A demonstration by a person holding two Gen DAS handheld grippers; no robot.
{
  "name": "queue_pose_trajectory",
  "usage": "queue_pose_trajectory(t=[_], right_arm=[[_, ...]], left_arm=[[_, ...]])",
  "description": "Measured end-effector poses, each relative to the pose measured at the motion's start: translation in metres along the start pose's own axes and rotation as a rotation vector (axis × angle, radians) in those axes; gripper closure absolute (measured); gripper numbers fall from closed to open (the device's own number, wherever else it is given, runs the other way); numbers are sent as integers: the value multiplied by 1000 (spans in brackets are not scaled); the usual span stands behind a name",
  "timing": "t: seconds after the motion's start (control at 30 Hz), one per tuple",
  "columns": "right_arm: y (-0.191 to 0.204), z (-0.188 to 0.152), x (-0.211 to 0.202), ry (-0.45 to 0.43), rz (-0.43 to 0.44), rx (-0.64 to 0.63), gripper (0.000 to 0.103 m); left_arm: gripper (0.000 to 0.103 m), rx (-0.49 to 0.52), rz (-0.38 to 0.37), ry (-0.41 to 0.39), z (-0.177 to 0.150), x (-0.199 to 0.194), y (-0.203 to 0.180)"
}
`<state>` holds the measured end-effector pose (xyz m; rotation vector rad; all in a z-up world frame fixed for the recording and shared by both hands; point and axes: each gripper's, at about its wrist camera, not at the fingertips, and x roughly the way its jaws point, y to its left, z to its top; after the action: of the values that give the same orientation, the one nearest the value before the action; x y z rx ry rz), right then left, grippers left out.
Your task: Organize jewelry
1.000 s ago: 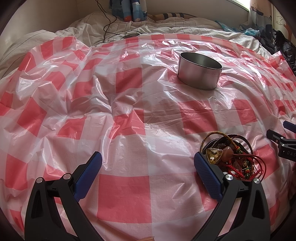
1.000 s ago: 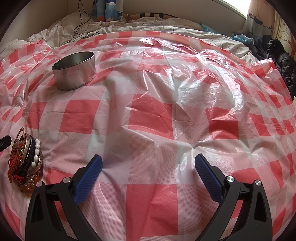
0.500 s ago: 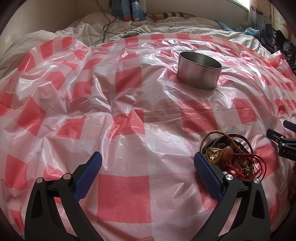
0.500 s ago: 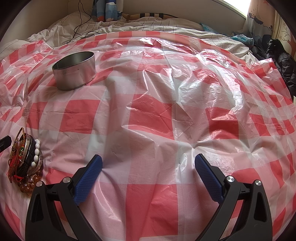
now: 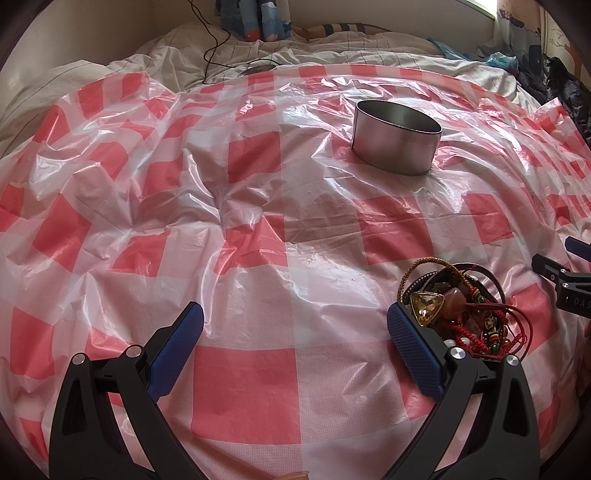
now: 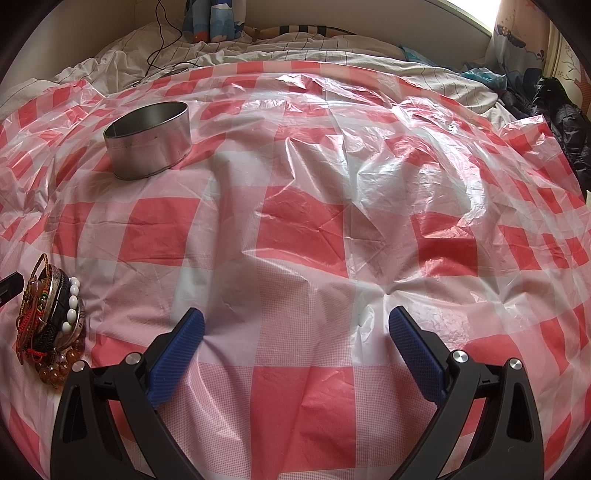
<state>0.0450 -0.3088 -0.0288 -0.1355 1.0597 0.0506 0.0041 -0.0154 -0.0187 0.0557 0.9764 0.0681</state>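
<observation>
Both grippers sit spread wide with nothing in them. So the jewelry pile [image 5: 461, 306] lies tangled on the checkered plastic sheet [image 5: 243, 387], touching or just outside the left gripper [image 5: 291, 347]'s right finger, and off to the left of the right gripper [image 6: 295, 347]. Left one looks nearer I think, it'd just need to shift right. No clear long axis, it's a clump. Metal tin [image 5: 397, 142] stands further back, well apart, open top, with lots of bare sheet in between

Rumpled bed [image 5: 332, 55] under red-checked plastic sheet [image 5: 258, 229], cream wall [image 6: 74, 37] behind, bright window [image 6: 476, 11] at right.
</observation>
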Motion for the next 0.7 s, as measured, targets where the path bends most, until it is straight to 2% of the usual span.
queue_pose_trajectory(t=[0.7], right_arm=[[1, -10, 5, 6, 6, 5, 7]], left_arm=[[7, 1, -1, 2, -2, 1, -1]])
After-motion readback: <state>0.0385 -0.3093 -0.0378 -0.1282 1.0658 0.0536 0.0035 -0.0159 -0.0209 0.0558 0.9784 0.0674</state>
